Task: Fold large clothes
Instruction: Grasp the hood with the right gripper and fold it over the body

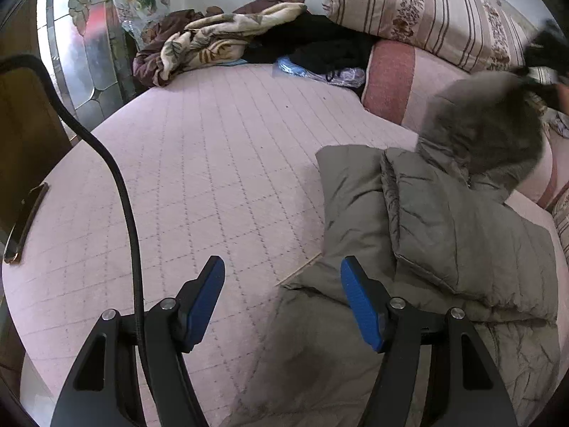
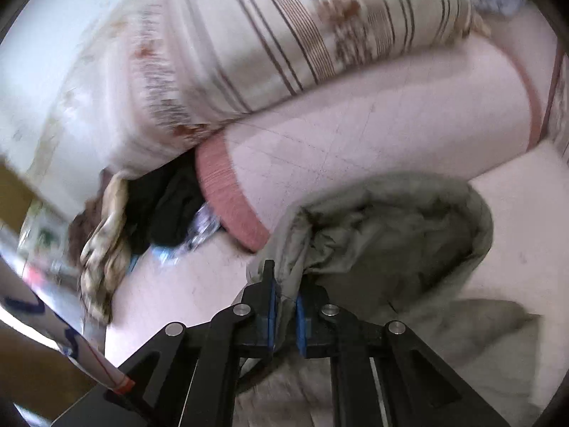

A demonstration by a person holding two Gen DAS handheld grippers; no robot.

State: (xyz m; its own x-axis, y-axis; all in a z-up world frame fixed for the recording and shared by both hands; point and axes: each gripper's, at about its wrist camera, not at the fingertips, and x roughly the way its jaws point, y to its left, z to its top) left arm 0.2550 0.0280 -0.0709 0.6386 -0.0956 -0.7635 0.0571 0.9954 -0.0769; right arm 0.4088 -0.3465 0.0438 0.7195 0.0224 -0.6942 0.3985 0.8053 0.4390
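Observation:
A large grey-green padded coat (image 1: 444, 235) with a fur-trimmed hood (image 1: 487, 124) lies on the pink quilted bed (image 1: 213, 163), partly folded on the right. My left gripper (image 1: 282, 270) is open and empty, hovering over the coat's lower left edge. My right gripper (image 2: 284, 291) is shut on the hood's edge (image 2: 288, 277) and lifts it; the hood (image 2: 402, 220) opens away from the fingers. The right gripper shows as a dark blur in the left wrist view (image 1: 547, 60).
A rolled pink quilt (image 1: 398, 85) and a striped floral pillow (image 1: 426, 14) lie at the bed's far side. A heap of blankets and dark clothes (image 1: 227, 39) sits at the far corner. A phone (image 1: 25, 224) lies at the left edge. A black cable (image 1: 117, 185) hangs left.

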